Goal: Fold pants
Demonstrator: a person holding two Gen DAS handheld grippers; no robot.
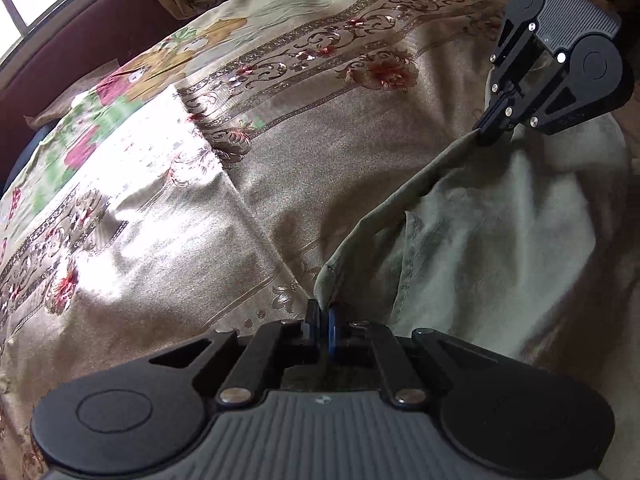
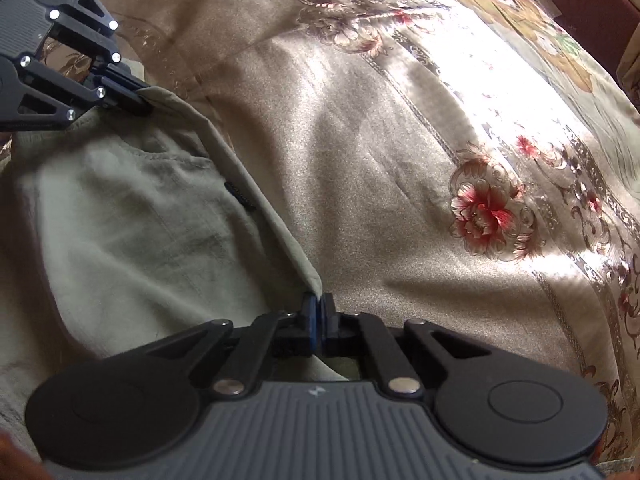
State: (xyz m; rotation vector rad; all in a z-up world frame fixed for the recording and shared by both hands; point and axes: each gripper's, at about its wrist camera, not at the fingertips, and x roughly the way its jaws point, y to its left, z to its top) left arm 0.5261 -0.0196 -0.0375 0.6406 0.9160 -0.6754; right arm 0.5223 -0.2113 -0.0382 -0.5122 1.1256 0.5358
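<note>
Pale green pants stretched by one edge above a shiny flowered bedspread.

Left gripper clamped tight on one corner, right gripper pinched shut on the other; hem taut between, rest draped over the bedspread.

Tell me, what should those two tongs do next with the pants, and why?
Probably carry the held edge together across the pants and lay it down as a fold. The left tongs and right tongs are each shut on one end of the same olive edge, which runs taut between them above the floral bedspread, while the rest of the garment lies slack below.
</note>
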